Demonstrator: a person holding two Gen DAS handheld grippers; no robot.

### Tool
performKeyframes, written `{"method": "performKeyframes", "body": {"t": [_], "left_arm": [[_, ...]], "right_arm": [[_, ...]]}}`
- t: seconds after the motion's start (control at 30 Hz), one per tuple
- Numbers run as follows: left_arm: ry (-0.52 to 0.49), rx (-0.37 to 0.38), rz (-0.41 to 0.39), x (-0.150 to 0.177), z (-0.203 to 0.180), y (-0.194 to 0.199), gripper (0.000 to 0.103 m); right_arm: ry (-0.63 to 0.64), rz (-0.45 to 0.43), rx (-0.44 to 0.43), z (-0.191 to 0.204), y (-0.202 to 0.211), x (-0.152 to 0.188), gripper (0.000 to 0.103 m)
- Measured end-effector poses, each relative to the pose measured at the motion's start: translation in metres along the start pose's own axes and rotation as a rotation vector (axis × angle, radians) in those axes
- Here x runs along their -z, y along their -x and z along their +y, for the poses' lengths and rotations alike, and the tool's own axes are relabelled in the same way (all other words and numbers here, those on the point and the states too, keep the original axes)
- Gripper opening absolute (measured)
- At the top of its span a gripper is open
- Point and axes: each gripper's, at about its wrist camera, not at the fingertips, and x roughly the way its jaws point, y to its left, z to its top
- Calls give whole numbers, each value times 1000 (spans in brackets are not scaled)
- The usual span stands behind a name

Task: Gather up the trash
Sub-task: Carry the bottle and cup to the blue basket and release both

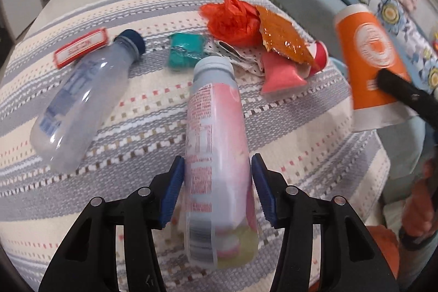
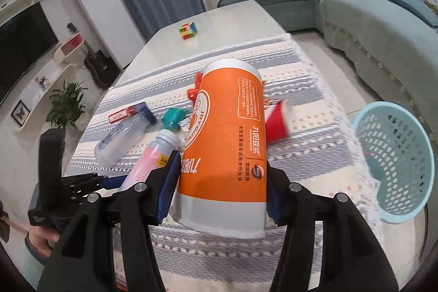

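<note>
Nearest the left lens, the pink bottle [image 1: 219, 163] sits between the blue pads of the left claw [image 1: 217, 190], which is closed narrow on its body; the pads look to be touching the label on both sides, and the bottle seems lifted a little off the cloth [image 1: 314, 133], though the blur makes that a judgement. The right claw [image 2: 221, 196] is clamped on the orange cup [image 2: 227, 138], held tilted above the counter [image 2: 219, 18] with its mouth toward the camera. So the step in hand appears to be the carry: both pieces of trash are gripped, and the next move calls for swinging them out over the basket [image 2: 397, 171], which stands on the floor just past the counter's right edge, and then opening above its rim. The cup is stiff, smooth paper, a tapered cylinder that could crush if squeezed hard; the bottle is slick, rounded plastic with a ridged neck and could twist in the pads. Still lying on the coarse woven striped cloth are a clear bottle [image 1: 82, 106] with a dark cap, a crumpled teal wrapper [image 1: 186, 52], a wrinkled red bag [image 1: 232, 18], a glossy orange foil [image 1: 284, 40] and a red-edged tag [image 1: 80, 47]. A colour cube [image 2: 188, 30] sits on the bare glossy top beyond.
</note>
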Motion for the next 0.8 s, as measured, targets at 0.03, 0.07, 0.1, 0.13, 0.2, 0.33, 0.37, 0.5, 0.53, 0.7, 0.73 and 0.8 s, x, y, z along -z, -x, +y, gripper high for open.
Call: {"method": "performKeyframes", "body": {"t": [0.03, 0.07, 0.1, 0.13, 0.2, 0.33, 0.37, 0.5, 0.53, 0.7, 0.73, 0.8], "left_arm": [[-1, -8, 7, -3, -1, -4, 50], [-1, -13, 15, -6, -3, -8, 48], [-4, -16, 20, -7, -3, -11, 47], [-9, -19, 18, -9, -5, -14, 47], [-3, -12, -2, -13, -7, -12, 46], [-1, 56, -117, -25, -19, 19, 46], [-9, 65, -136, -28, -23, 24, 46], [-89, 100, -238, -53, -66, 53, 46], [-106, 118, -252, -62, -79, 56, 46], [-183, 209, -267, -95, -143, 56, 46], [-203, 214, -264, -99, -155, 52, 46], [-251, 232, -249, -108, -187, 40, 46]], "right_arm": [[-5, -8, 6, -5, 4, 0, 51], [-11, -15, 9, -10, 9, 0, 51], [-18, -20, 10, -15, 11, 0, 51], [-27, -28, 13, -20, 15, -1, 51], [-42, -52, 24, -30, 24, -3, 51], [-72, -117, 55, -47, 47, -9, 51], [-80, -132, 60, -52, 53, -11, 51], [-118, -194, 104, -76, 78, -20, 51], [-128, -212, 126, -84, 85, -22, 51], [-192, -248, 186, -124, 105, -24, 51], [-209, -253, 205, -135, 108, -23, 51], [-235, -250, 235, -151, 109, -23, 51]]}}
